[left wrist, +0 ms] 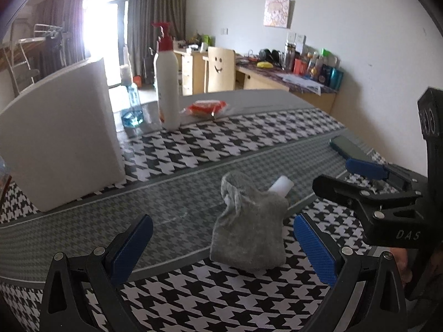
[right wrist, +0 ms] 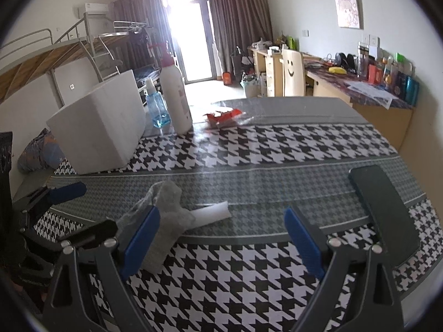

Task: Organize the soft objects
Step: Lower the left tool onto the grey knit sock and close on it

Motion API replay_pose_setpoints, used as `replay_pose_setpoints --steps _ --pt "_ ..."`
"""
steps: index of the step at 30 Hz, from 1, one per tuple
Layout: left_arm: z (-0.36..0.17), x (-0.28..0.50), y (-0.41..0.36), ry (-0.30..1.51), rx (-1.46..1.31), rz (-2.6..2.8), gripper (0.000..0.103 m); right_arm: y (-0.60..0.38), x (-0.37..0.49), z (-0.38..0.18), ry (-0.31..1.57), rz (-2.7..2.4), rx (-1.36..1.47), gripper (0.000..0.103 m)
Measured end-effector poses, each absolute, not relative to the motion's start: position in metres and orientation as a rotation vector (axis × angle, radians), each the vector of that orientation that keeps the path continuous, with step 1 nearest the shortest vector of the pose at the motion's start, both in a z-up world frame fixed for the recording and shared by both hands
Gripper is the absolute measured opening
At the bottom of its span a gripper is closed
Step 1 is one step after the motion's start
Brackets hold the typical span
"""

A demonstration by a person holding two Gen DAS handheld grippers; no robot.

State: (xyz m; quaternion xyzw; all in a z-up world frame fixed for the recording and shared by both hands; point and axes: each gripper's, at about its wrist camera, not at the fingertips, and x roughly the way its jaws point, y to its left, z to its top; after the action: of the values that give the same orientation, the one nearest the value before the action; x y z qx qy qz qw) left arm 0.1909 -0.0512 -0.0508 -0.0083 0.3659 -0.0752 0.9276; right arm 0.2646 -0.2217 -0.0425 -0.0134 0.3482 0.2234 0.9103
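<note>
The grey sock (left wrist: 247, 235) lay bunched on the counter (left wrist: 221, 298), right where the fine grey band of the houndstooth cloth met the big black-and-white check. A white rolled piece (left wrist: 281, 186) poked out from behind it, touching it on the far side. Left gripper (left wrist: 223, 244) hovered low just in front of the sock, its blue fingers (left wrist: 130, 247) spread wide, nothing between them, the sock sitting in the gap ahead. Right gripper (right wrist: 223, 242) was alongside, fingers (right wrist: 303, 242) equally wide apart and empty; from its own camera the sock (right wrist: 166, 221) sat just past its left finger, the white roll (right wrist: 211, 213) stretching out toward the middle. A dark phone (right wrist: 384, 207) lay flat on the counter off to the right, well apart from the sock. Farther back stood a white foam box (left wrist: 59, 144), a tall white pump bottle (left wrist: 166, 83) with a red top, a blue spray bottle (left wrist: 133, 108) beside it, and an orange packet (left wrist: 206, 108) lying near the bottle's base.
</note>
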Motion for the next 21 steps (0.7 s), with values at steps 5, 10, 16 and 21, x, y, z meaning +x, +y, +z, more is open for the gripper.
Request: replay_pose_setpoints --steps 5,10,16,21 --pt "-0.062 0.197 -0.055 0.796 -0.009 -0.163 0.102 -0.221 0.269 -0.050 0.740 0.444 -0.032 0.094" --pt "-0.069 0.200 -0.058 0.821 -0.002 -0.171 0.096 -0.224 0.270 -0.053 0.751 0.440 -0.018 0.094" --pt "-0.078 0.203 -0.063 0.857 0.029 -0.176 0.078 -0.224 0.271 -0.055 0.761 0.444 -0.013 0.094" --pt "-0.087 0.206 -0.066 0.888 0.046 -0.181 0.064 -0.223 0.271 -0.058 0.772 0.444 -0.012 0.094"
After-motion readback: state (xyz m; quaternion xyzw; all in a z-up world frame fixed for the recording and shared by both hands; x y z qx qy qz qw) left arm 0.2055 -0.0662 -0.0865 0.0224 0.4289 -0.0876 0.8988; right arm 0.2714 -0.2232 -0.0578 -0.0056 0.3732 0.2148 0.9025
